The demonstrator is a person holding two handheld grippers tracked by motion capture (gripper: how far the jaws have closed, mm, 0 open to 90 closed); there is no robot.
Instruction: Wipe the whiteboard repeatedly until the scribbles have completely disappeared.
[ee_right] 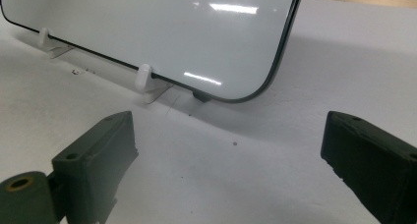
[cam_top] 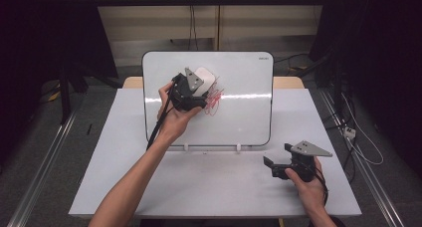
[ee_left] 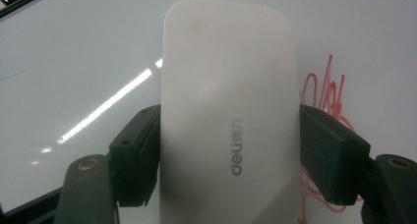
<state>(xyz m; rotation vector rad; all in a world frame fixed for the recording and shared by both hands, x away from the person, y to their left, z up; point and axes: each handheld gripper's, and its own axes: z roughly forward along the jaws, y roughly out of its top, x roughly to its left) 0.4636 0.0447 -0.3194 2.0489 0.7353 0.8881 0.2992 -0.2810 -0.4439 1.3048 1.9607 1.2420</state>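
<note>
A whiteboard (cam_top: 239, 82) stands tilted on small white feet at the back of the table. Red scribbles (cam_top: 215, 98) mark its left middle. My left gripper (cam_top: 199, 85) is shut on a white eraser (cam_top: 205, 77), pressing it against the board right beside the scribbles. In the left gripper view the white eraser (ee_left: 228, 116) sits between both jaws, and the red scribbles (ee_left: 327, 91) show to its right. My right gripper (cam_top: 276, 155) rests low over the table at the front right, open and holding nothing. The whiteboard's lower corner (ee_right: 255, 81) lies ahead of it.
The white table (cam_top: 209, 182) has bare room in front of the board. White clip feet (ee_right: 143, 77) hold the board's bottom edge. Cables (cam_top: 363, 147) trail off the table's right side; dark stands flank both sides.
</note>
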